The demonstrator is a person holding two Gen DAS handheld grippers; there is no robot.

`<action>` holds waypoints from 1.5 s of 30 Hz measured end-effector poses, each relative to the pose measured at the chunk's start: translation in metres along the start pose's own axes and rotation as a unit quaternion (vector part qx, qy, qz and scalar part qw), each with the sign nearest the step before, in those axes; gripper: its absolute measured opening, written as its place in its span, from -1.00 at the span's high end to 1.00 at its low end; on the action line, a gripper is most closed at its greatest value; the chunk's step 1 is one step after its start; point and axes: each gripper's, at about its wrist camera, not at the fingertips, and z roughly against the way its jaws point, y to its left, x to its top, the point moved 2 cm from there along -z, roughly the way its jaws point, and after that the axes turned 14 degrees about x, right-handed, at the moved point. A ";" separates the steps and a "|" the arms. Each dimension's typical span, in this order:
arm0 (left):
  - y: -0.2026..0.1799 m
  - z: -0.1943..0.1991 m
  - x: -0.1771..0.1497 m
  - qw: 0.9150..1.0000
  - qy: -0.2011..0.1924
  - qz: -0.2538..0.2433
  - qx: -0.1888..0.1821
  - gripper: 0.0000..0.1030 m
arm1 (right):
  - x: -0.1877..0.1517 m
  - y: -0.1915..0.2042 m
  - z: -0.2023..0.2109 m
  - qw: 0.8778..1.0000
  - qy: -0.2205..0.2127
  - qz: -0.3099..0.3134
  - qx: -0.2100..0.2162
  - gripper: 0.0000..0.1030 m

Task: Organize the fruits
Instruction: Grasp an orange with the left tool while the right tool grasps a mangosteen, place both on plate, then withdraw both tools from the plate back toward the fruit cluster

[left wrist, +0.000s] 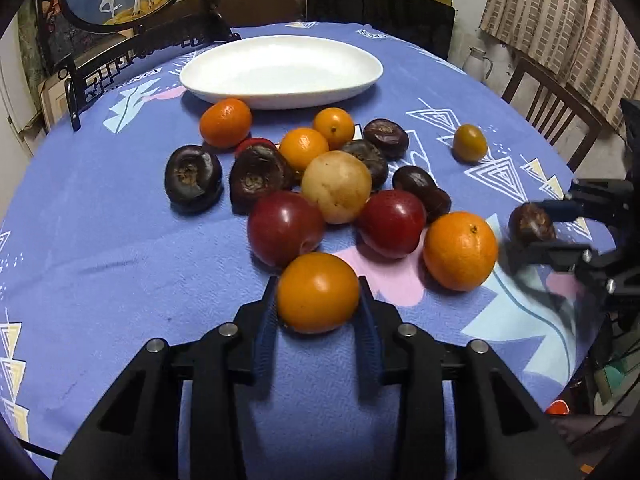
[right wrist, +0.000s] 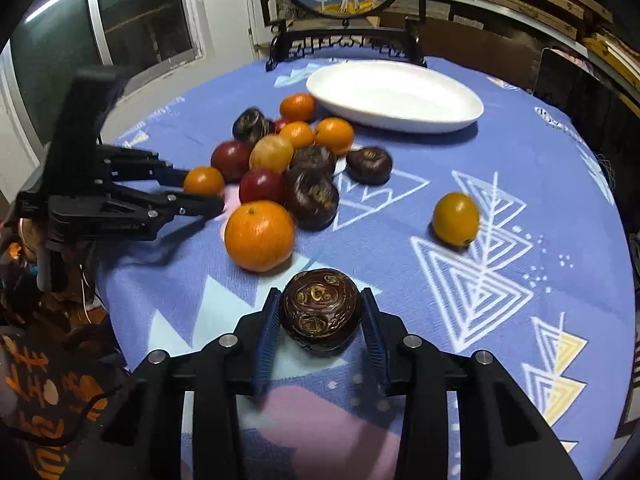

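Left gripper (left wrist: 318,300): pads against small orange (left wrist: 318,292), 6 o'clock. White plate (left wrist: 280,70): 12 o'clock. Right gripper (left wrist: 534,226): dark chestnut (left wrist: 532,224), 3 o'clock.

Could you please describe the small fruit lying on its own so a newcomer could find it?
Start at the white plate, then look right of the fruit pile. The lone orange-yellow fruit sits there on a white triangle print, touching no other fruit.

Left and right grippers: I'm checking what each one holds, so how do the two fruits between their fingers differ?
The left gripper holds a small orange fruit, smooth and glossy; the right gripper holds a dark brown water chestnut, ridged with ring marks. The orange fruit is round, the water chestnut flatter. Both sit between blue finger pads over the blue tablecloth.
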 end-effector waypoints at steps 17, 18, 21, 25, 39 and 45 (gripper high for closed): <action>0.029 -0.029 0.217 0.988 -0.073 0.069 0.117 0.27 | 0.200 -0.099 -0.034 0.994 -0.090 -0.043 -0.048 0.22; 0.031 -0.040 0.221 0.989 -0.062 0.069 0.119 0.27 | 0.207 -0.108 -0.044 0.994 -0.084 -0.053 -0.048 0.22; 0.034 -0.072 0.232 0.988 -0.034 0.065 0.135 0.27 | 0.223 -0.130 -0.072 0.994 -0.067 -0.075 -0.047 0.22; 0.047 -0.099 0.239 0.986 -0.013 0.086 0.142 0.27 | 0.231 -0.146 -0.094 0.993 -0.060 -0.091 -0.047 0.22; 0.071 -0.118 0.234 0.980 -0.008 0.103 0.168 -0.36 | 0.243 -0.170 -0.112 0.989 -0.066 -0.115 -0.070 -0.27; 0.069 -0.097 0.213 0.981 -0.015 0.089 0.170 -0.44 | 0.223 -0.158 -0.093 0.989 -0.057 -0.113 -0.074 -0.29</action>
